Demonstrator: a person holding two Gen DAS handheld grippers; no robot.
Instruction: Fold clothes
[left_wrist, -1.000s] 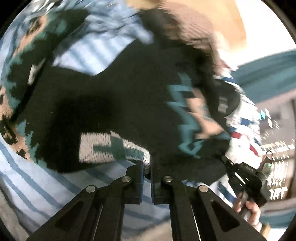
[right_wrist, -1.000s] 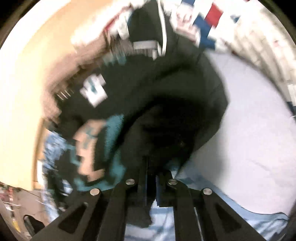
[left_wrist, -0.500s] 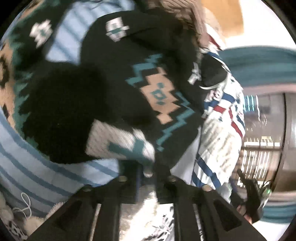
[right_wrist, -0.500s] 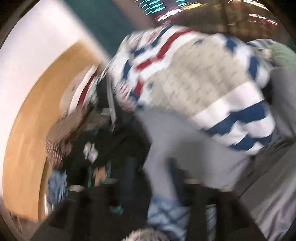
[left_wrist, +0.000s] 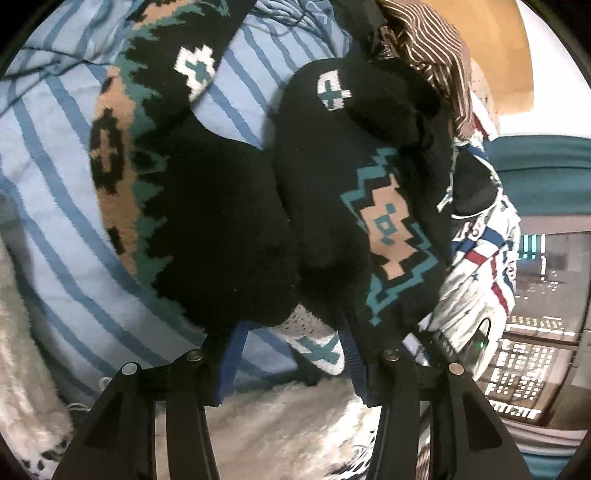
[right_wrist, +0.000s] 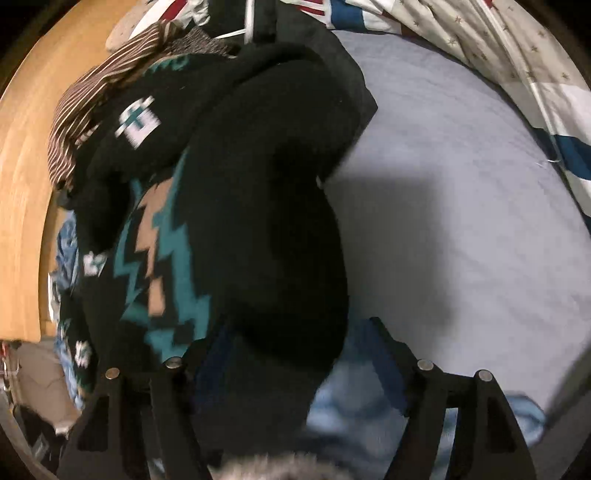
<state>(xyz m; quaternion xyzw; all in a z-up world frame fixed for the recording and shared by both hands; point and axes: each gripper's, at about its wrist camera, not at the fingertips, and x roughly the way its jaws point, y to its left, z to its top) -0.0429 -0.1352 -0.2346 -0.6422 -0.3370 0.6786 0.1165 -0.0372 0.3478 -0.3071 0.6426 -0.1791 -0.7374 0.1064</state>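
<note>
Between both spread tongs (left_wrist: 291, 354), the black patterned sweater (left_wrist: 229, 229).

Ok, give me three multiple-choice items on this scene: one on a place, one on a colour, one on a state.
1. In the left wrist view, the sweater lies on: A a blue-striped fabric; B bare wood; C a tiled floor.
2. The sweater's base colour: A red; B black; C yellow.
3. The left gripper is: A shut on the sweater; B open; C out of view.
Key: 1 A, stripes show around it; 2 B, black under teal and tan patterns; 3 B, its jaws stand wide apart.
</note>
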